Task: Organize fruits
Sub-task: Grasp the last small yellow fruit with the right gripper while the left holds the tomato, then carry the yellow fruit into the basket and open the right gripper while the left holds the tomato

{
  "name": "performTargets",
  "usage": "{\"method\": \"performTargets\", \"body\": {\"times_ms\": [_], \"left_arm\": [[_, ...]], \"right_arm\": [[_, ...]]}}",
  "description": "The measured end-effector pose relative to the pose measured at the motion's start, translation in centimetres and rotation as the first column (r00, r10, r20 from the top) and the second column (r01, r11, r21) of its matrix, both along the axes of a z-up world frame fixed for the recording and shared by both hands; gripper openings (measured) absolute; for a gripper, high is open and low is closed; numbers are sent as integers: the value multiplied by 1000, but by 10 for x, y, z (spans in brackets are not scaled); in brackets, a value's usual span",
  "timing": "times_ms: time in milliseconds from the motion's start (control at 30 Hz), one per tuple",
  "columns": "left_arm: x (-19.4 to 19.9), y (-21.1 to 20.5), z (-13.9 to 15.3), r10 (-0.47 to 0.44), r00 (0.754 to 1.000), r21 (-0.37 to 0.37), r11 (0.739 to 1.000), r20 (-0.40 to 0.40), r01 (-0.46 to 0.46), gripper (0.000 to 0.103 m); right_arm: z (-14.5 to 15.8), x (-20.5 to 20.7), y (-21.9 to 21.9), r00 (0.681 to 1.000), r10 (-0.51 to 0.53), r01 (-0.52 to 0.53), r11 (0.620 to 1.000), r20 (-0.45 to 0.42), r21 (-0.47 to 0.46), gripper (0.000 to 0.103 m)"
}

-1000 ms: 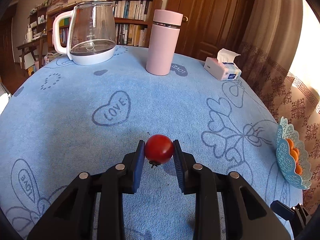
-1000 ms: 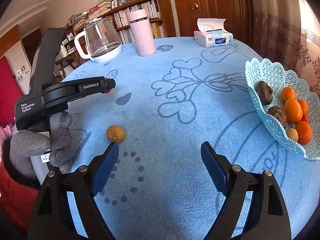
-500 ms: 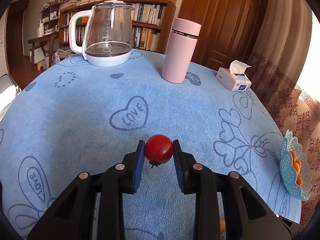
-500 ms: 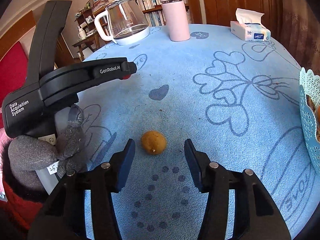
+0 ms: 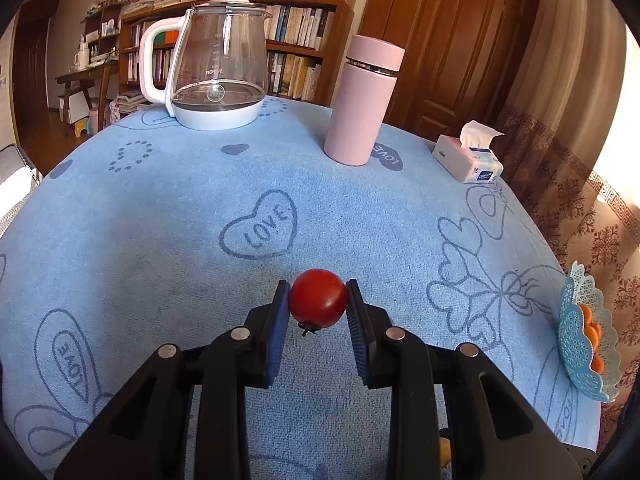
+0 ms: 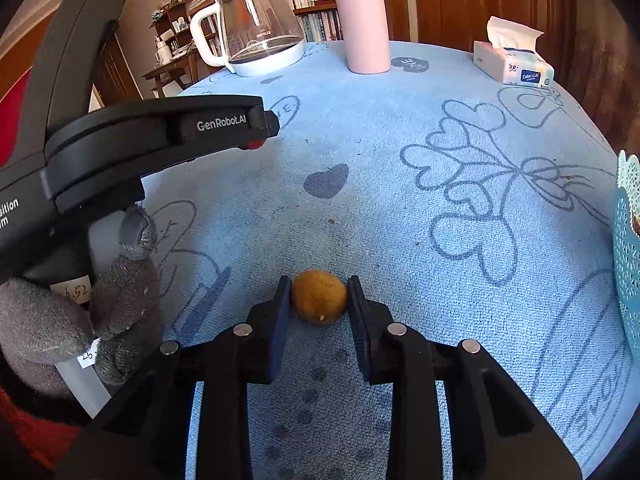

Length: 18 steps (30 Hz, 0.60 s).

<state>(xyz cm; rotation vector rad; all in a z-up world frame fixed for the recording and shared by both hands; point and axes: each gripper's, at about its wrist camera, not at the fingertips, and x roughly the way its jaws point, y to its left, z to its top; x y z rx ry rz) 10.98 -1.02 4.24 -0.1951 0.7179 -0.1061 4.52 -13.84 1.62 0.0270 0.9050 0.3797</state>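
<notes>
- Since a second ago: the right gripper (image 6: 319, 300) swung left across the table from wide open beside the small yellow-brown fruit (image 6: 319, 297); its jaws have just been closing and now bracket the fruit, pads against both sides.
- The blue basket (image 6: 628, 248) slid to the far right edge of the right wrist view as that hand moved.
- The left gripper (image 5: 318, 300) barely shifted; jaws clamped on the cherry tomato (image 5: 318, 298) as before, stem end down, carried above the blue tablecloth (image 5: 160, 240).
- In the right wrist view the left gripper's tip shows at upper left with a sliver of red tomato under it; a grey-gloved hand (image 6: 80, 304) holds its handle.
- Yellow-brown fruit looks to be still resting on the cloth, near the table's front edge, well apart from the basket.
- Step in hand, my read: grasp just made on the second fruit; both fruits are yet to go in the basket, which already holds orange fruit.
- Next calls for: lift straight up, check the round fruit doesn't roll out of the pads, then carry right and release over the basket rim.
- Kettle (image 5: 218, 68), pink flask (image 5: 362, 100) and tissue box (image 5: 468, 160) sit at the far side, out of the path.
</notes>
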Motion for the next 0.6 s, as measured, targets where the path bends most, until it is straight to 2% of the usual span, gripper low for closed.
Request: {"method": "performTargets", "body": {"times_ms": [600], "left_arm": [[-5, -11, 0, -35, 999, 23, 999, 14, 35, 28]], "right_arm": [[14, -17, -23, 997, -72, 71, 997, 37, 26, 29]]}}
